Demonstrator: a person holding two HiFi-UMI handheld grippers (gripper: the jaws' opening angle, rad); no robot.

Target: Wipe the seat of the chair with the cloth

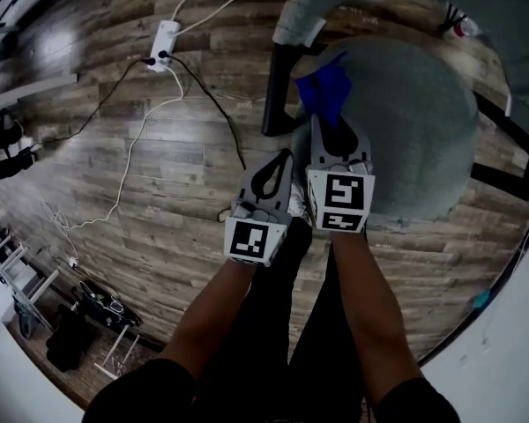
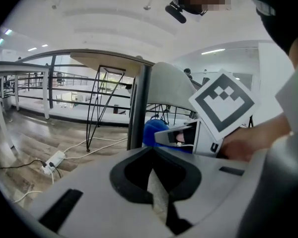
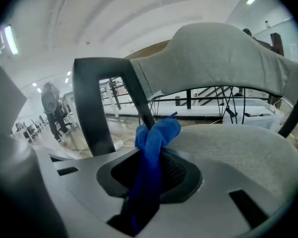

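Right gripper view: the right gripper (image 3: pixel 150 150) is clamped on the bunched blue cloth (image 3: pixel 158 133), which sits at the left edge of the chair seat (image 3: pixel 238 148); contact with it is unconfirmed. The left gripper (image 2: pixel 151 151) is closed on nothing, off the seat. My read: wiping has barely begun and most of the seat is left.

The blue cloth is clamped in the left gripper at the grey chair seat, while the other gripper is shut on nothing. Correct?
No. The blue cloth is clamped in the right gripper, not the left, at the grey chair seat; the left gripper is the one shut on nothing. The right gripper view shows it.
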